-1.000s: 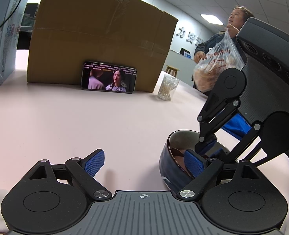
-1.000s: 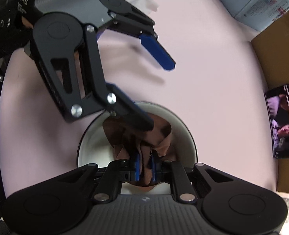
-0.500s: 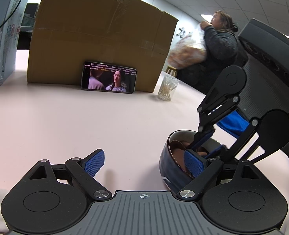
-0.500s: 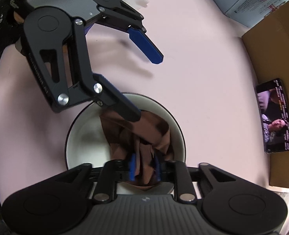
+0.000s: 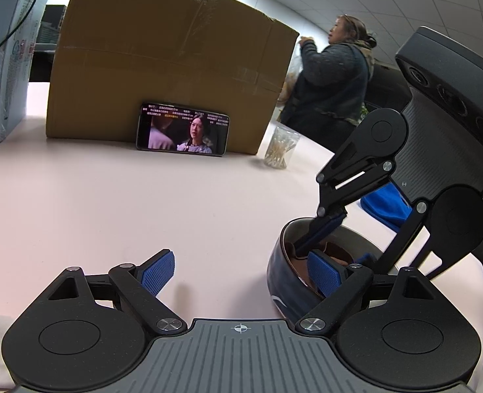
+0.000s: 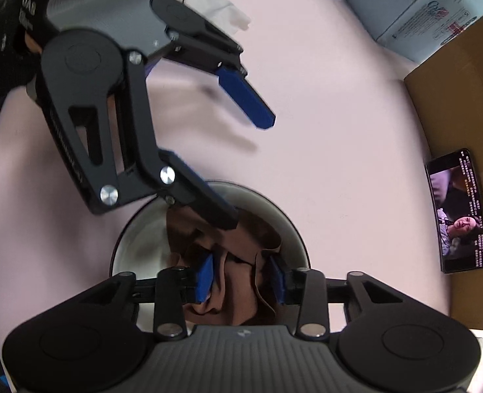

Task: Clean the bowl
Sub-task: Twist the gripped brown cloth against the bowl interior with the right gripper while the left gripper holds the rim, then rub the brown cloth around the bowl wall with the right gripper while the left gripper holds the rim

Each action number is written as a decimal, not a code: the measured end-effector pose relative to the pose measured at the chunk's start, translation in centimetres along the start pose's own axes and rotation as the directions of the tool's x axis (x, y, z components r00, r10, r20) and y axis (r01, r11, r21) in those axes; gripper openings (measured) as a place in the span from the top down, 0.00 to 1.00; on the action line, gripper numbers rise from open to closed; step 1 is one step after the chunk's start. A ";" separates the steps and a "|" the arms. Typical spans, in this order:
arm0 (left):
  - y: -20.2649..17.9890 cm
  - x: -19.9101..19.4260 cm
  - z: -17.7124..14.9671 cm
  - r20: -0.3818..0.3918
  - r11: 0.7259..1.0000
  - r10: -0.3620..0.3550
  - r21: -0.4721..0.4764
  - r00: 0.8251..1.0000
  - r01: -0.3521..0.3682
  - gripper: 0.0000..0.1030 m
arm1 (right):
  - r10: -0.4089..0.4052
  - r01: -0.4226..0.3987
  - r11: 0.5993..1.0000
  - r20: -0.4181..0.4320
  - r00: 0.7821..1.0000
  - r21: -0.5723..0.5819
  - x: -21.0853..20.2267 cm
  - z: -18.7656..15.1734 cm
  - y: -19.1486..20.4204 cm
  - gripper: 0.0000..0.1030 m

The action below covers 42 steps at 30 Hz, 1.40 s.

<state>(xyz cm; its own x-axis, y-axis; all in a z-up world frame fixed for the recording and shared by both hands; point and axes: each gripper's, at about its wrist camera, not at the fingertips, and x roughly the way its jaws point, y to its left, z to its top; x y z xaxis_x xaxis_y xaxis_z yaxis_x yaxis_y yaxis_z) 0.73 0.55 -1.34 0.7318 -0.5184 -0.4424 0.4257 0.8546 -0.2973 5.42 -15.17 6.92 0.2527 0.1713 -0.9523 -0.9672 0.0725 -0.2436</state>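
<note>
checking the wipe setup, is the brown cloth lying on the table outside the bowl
No, the brown cloth sits inside the bowl.

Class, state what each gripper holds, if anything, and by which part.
Right gripper pinches the brown cloth by its bunched middle folds inside the bowl, jaws having just been closing. Left gripper: open, astride the rim, holding nothing.

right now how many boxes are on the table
2. A brown cardboard box stands at the far side with the phone leaning on it; a white printed box stands to its left. Others may lie out of view.
</note>
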 end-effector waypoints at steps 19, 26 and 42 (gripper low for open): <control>0.2 0.0 -0.1 -0.003 1.000 0.000 0.000 1.000 0.000 0.12 | 0.023 -0.023 1.000 -0.029 0.999 -0.017 0.2 -0.2 0.7 0.87; 0.1 0.1 0.0 -0.002 1.000 0.000 0.003 1.000 0.000 0.12 | 0.009 -0.010 1.000 -0.047 0.999 -0.007 0.3 -0.4 0.7 0.87; 0.2 0.1 0.1 -0.008 1.000 0.005 0.010 1.000 -0.005 0.12 | 0.000 0.000 1.000 -0.022 1.000 -0.004 0.5 0.1 0.6 0.86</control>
<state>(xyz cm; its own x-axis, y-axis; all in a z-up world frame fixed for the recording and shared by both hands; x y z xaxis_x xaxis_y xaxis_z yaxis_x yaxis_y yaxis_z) 0.92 0.67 -1.39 0.7297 -0.5141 -0.4507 0.4270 0.8575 -0.2868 4.99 -14.90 6.31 0.2524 0.1495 -0.9560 -0.9672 0.0689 -0.2446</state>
